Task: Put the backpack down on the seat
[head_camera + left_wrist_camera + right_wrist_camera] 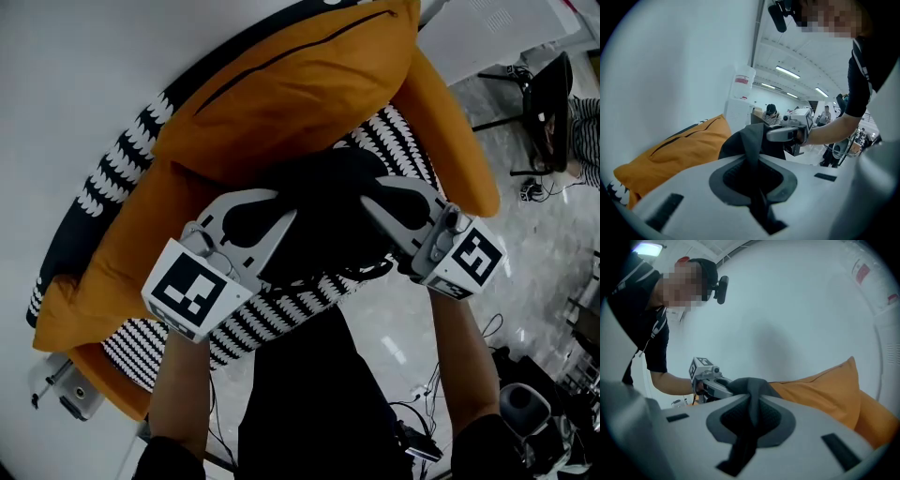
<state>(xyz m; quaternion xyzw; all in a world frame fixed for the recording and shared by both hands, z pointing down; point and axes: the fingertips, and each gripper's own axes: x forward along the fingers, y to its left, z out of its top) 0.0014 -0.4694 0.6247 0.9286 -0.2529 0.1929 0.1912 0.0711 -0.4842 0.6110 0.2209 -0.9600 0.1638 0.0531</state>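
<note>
Backpack point(323, 220), limp black fabric, clamped by left hand-held gripper point(279, 208) and right hand-held gripper point(373, 195).

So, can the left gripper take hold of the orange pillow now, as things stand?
Probably not yet. The left gripper is shut on a fold of the black backpack, so its jaws are full. The orange pillow lies just behind the bag, otherwise unblocked; the bag must be released first.

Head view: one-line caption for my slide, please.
Left claw and right claw grip the black backpack over the orange chair's black-and-white patterned seat.
</note>
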